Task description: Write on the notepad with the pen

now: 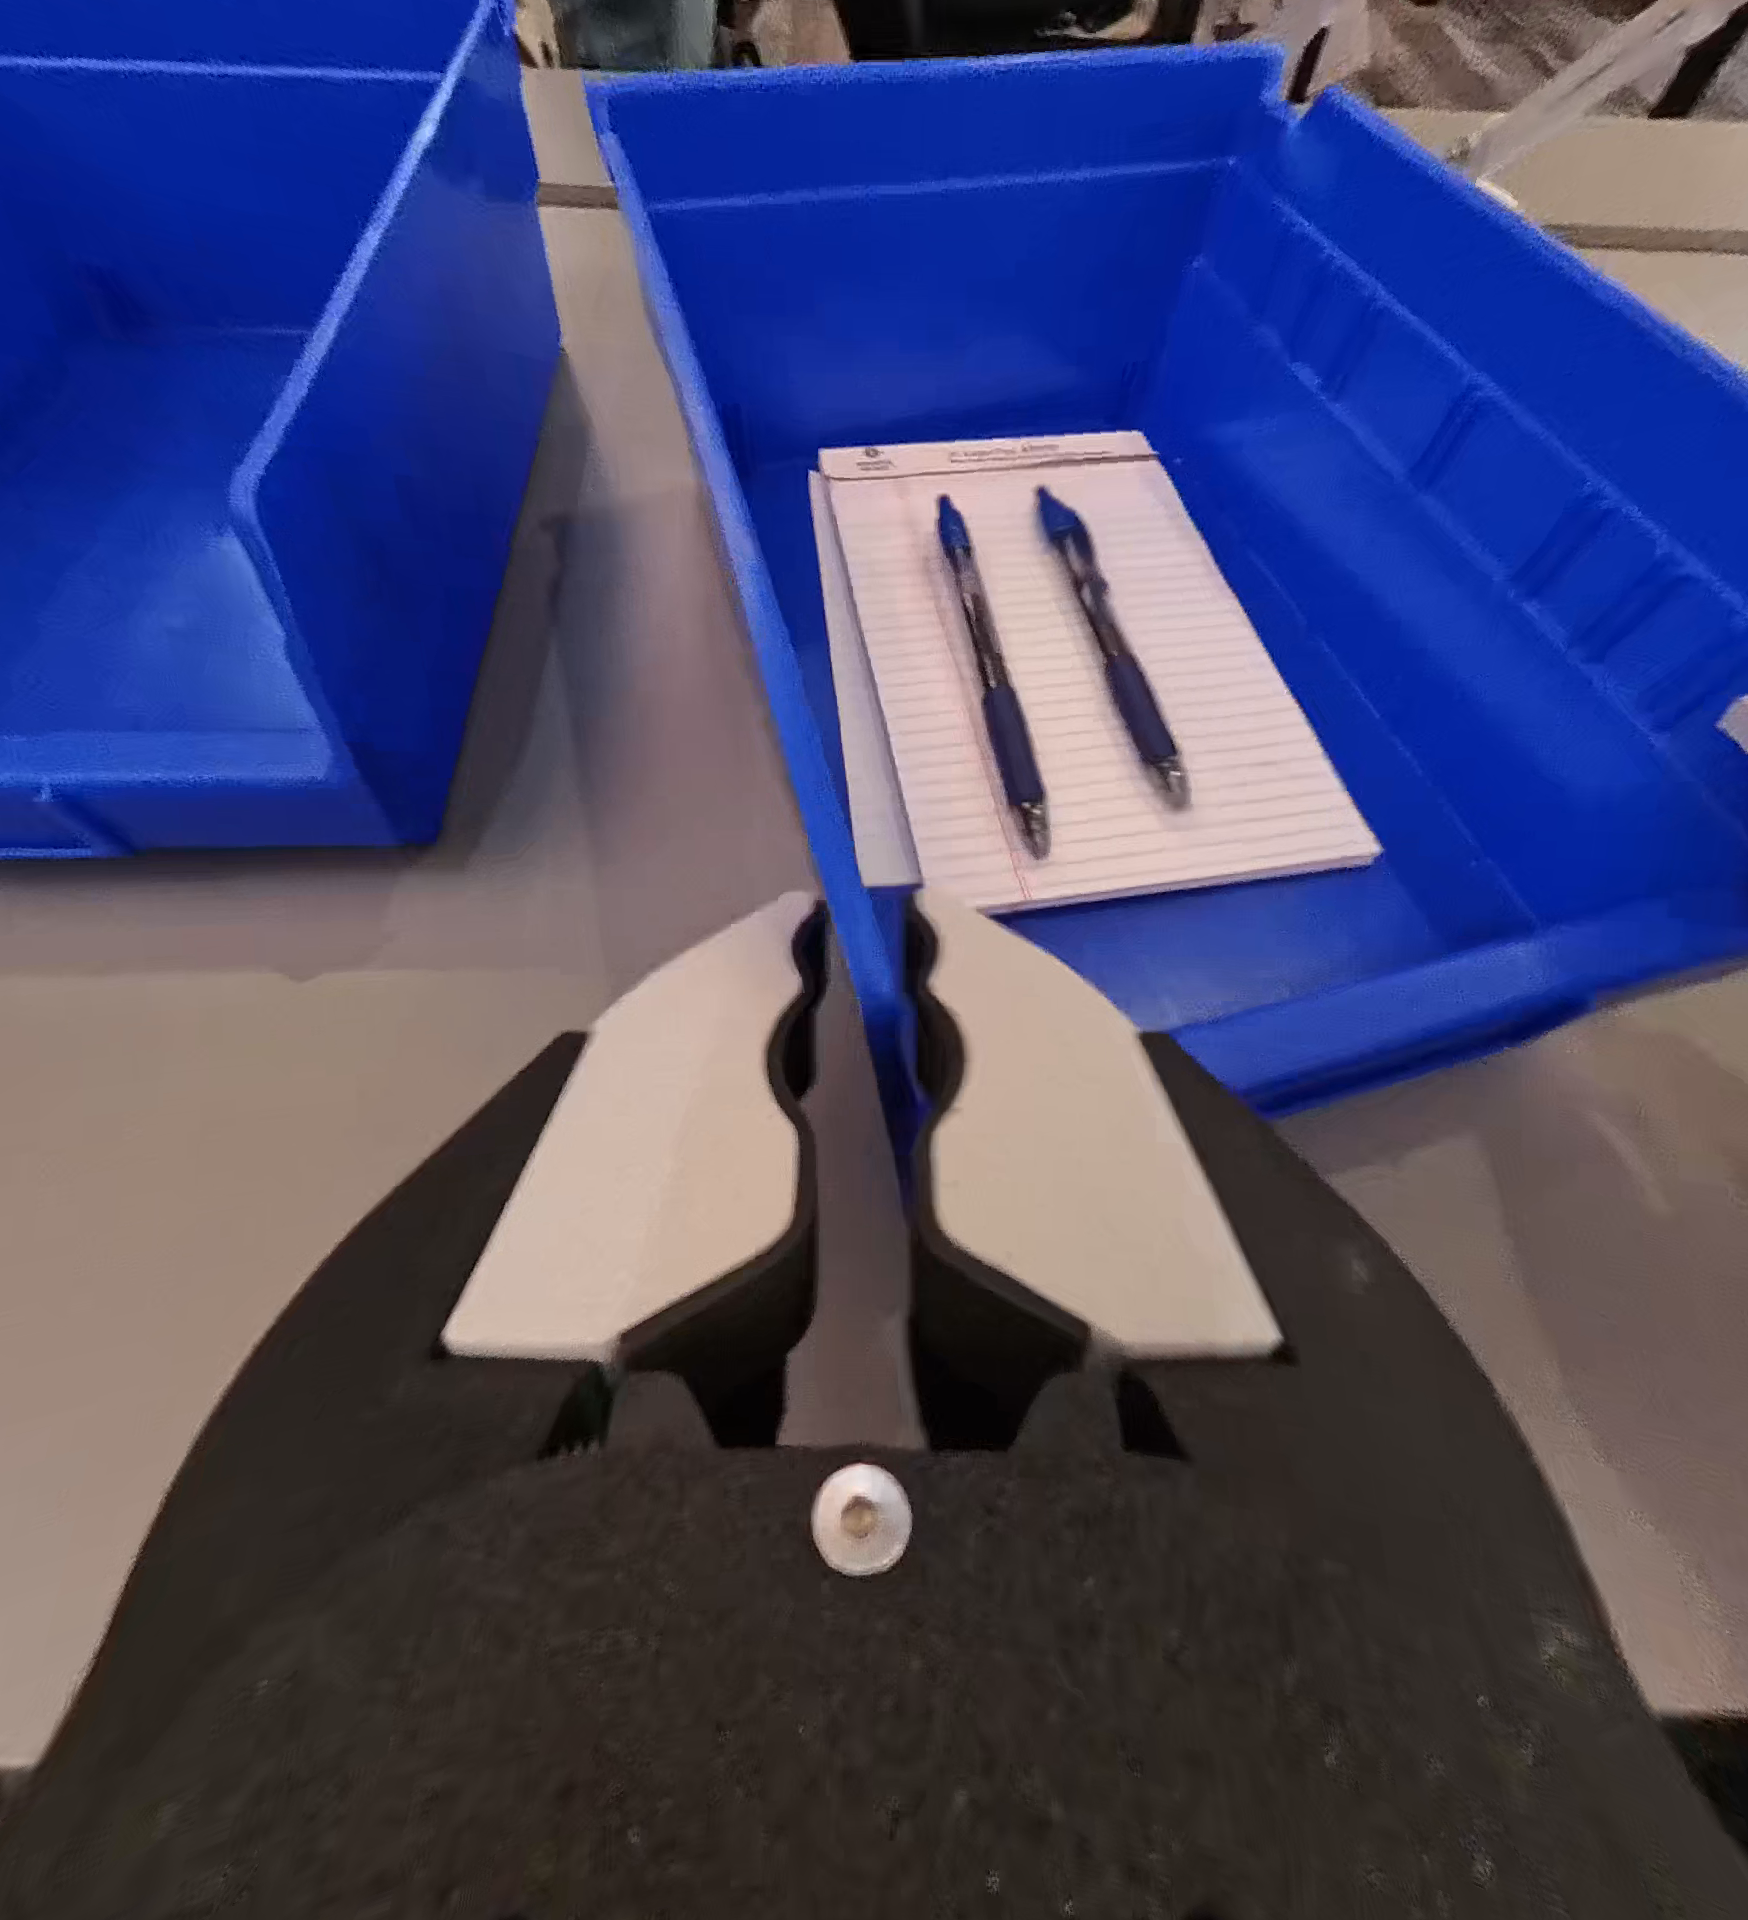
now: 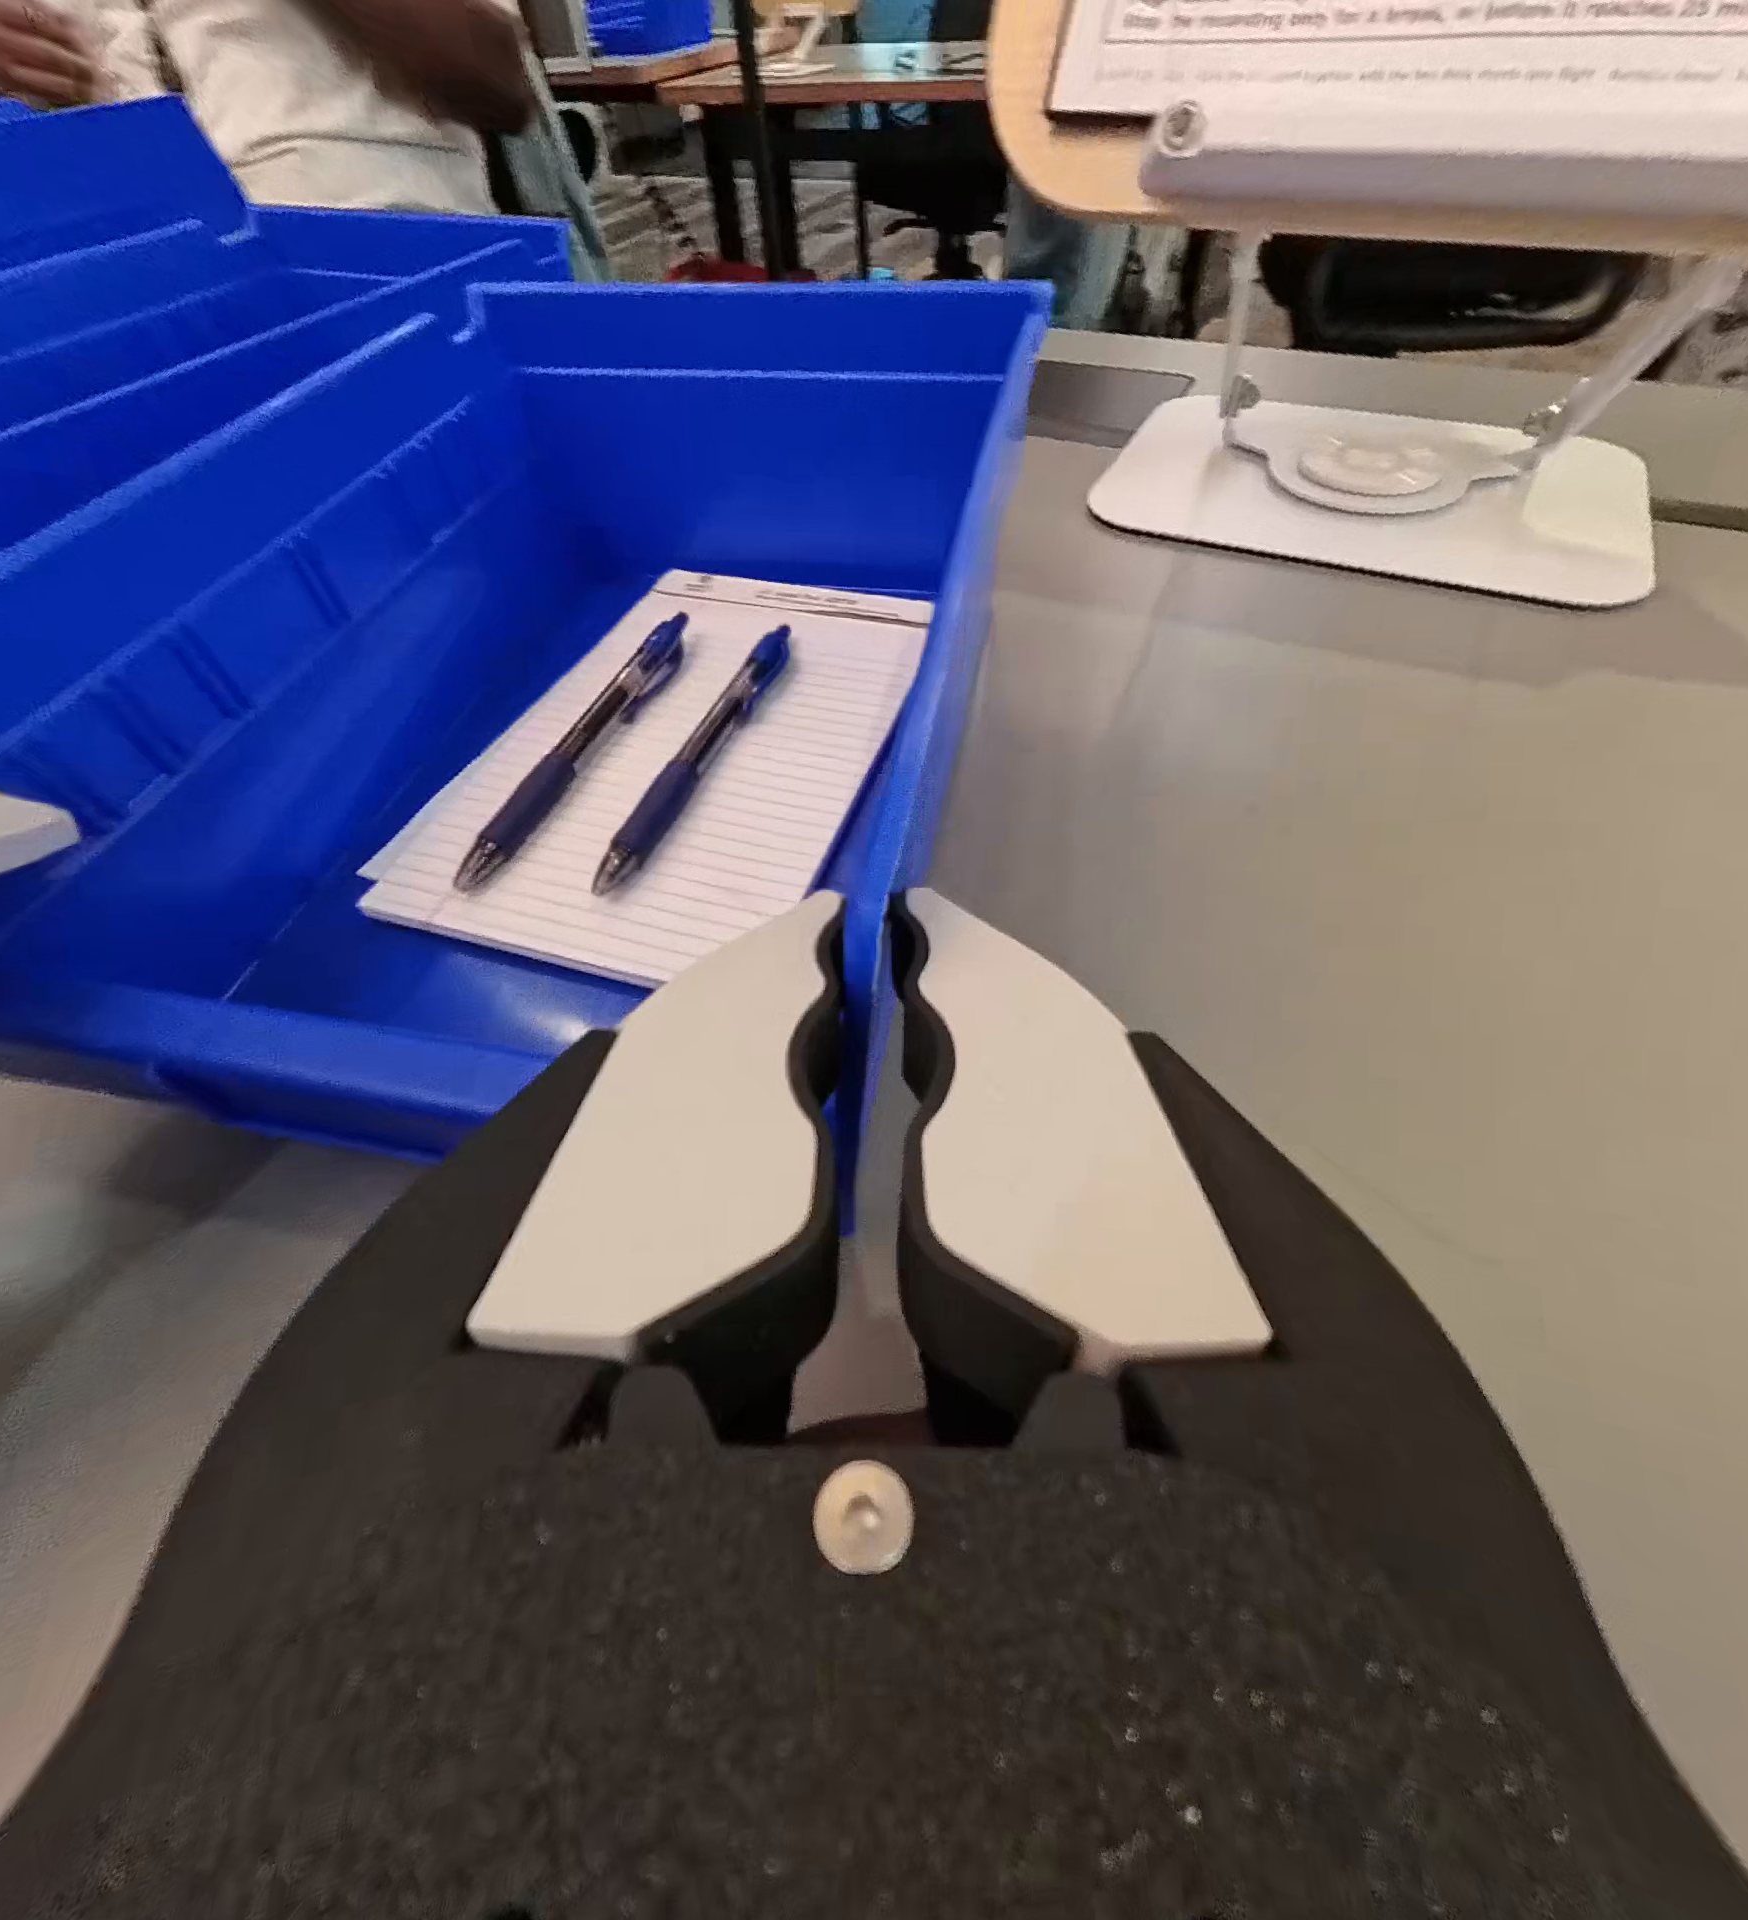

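Observation:
A white lined notepad [image 1: 1254, 727] lies on the floor of a blue bin [image 1: 1472, 499] with two blue pens, one on the left [image 1: 989, 665] and one on the right [image 1: 1109, 644], side by side on top of it. My left gripper [image 1: 865, 925] is closed over the bin's left wall near its front corner. In the right wrist view the notepad [image 2: 787, 800] and the pens [image 2: 579, 748] [image 2: 693, 764] lie in the same bin [image 2: 745, 436]. My right gripper [image 2: 868, 914] is closed over the bin's right wall near its front corner.
A second blue bin [image 1: 226, 468] stands to the left on the grey table [image 2: 1369, 935]. A white stand [image 2: 1369, 499] holding a board with a printed sheet is at the back right. A person [image 2: 330, 94] stands behind the bins. My hands' fingertips stand some 20 centimeters from each other.

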Available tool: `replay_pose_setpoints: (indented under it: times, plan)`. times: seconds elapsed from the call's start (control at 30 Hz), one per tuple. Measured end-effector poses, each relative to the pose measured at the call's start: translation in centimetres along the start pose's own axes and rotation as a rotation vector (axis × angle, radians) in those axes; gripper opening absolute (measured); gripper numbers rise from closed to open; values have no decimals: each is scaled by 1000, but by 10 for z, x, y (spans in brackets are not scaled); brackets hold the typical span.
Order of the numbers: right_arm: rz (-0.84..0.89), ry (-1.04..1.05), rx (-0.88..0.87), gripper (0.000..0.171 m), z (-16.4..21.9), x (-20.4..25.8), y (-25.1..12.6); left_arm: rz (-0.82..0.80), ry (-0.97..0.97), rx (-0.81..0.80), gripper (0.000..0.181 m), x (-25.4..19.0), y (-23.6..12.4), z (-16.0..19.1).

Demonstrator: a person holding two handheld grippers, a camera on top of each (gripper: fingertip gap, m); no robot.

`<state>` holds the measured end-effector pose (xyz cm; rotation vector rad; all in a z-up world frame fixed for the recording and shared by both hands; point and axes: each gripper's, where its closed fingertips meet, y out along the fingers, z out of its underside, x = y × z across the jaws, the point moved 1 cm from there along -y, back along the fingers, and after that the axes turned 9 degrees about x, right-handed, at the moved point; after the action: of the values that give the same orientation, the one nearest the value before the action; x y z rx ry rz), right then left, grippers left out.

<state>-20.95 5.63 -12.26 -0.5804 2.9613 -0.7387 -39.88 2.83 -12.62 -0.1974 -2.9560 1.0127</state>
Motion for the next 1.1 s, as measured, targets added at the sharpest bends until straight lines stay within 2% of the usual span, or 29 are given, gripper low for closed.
replay_pose_setpoints:
  times: [0.07,0.17,0.27,0.3,0.37,0.47,0.57,0.63,0.67,0.7,0.73,0.77,0.8,0.93,1.1]
  plan:
    - [-7,-52,-21,19,-3,-4,-12,89,-48,-17,66,-3,-19,0]
    - [-12,-131,-54,35,-5,-14,-44,166,-105,-105,69,17,-67,-6]
    - [-134,-209,-39,45,5,-7,-72,121,-94,-158,68,81,-91,-14]
    - [-171,-233,-11,45,13,-3,-79,88,-68,-140,64,109,-86,-16]
    - [-224,-266,32,44,27,5,-88,-51,-23,-73,75,177,-67,-21]
    - [-278,-251,37,42,35,19,-95,-200,14,-38,74,262,-33,-41]
    - [-337,-230,64,42,38,38,-95,-135,-34,-5,71,297,8,-60]
    - [-361,-225,59,41,36,50,-96,-181,-29,56,73,318,34,-62]
    - [-377,-225,67,42,36,56,-95,-171,-37,83,70,322,46,-61]
    - [-398,-228,80,42,38,65,-94,-143,-48,105,57,322,56,-59]
    - [-422,-232,95,42,40,74,-93,-82,-61,107,40,316,62,-60]
    - [-448,-236,113,42,43,84,-91,-17,-87,89,11,308,64,-62]
    - [-475,-239,130,42,45,95,-88,-23,-117,80,6,308,64,-62]
    - [-555,-256,194,43,49,145,-73,-92,-139,78,5,294,38,-41]
    - [-569,-311,188,43,40,215,-46,-228,-194,52,5,269,-34,15]
